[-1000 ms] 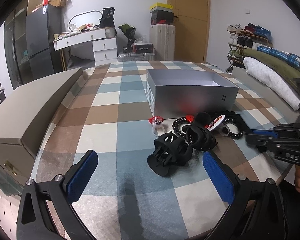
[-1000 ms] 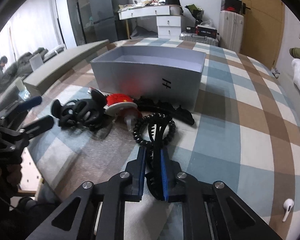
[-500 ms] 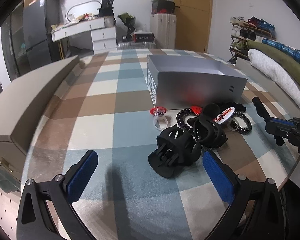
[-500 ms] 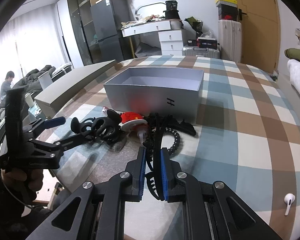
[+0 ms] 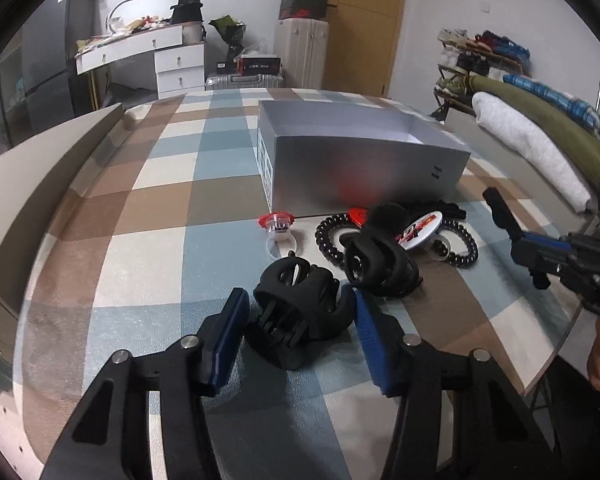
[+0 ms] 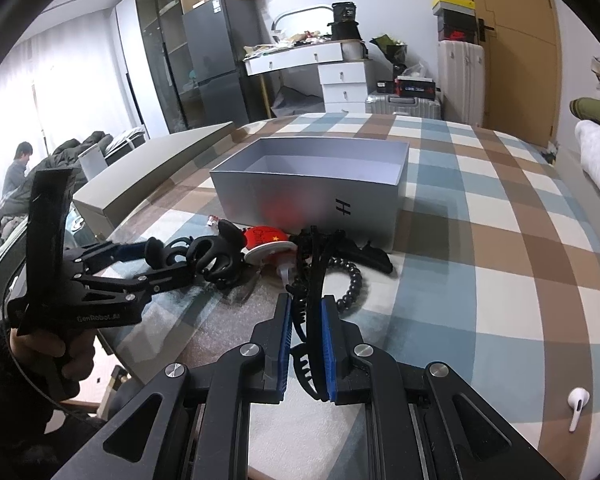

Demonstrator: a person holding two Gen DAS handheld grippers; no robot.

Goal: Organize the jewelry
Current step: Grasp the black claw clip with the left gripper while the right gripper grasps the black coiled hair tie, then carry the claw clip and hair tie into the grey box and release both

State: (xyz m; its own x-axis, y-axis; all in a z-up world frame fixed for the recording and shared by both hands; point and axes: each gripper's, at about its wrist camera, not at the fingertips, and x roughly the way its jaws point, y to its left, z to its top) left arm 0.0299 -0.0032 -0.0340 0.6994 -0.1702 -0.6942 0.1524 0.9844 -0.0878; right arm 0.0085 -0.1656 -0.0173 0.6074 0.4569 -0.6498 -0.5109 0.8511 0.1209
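As its jaws have just been closing, the left tongs [image 5: 296,312] clamp the claw clip [image 5: 296,308] between them; right tongs [image 6: 305,332] pinch a black comb [image 6: 312,280], both bound for the box [image 6: 312,196] ahead.

1. The open silver cardboard box [image 5: 364,160] sits on the plaid tablecloth [image 5: 140,248]
2. In front of the box lie the black plastic claw clip [image 5: 296,308], black coiled hair tie [image 5: 332,236] and red-topped clear ring [image 5: 277,226]
3. A white earbud [image 6: 577,408] lies well right of the box
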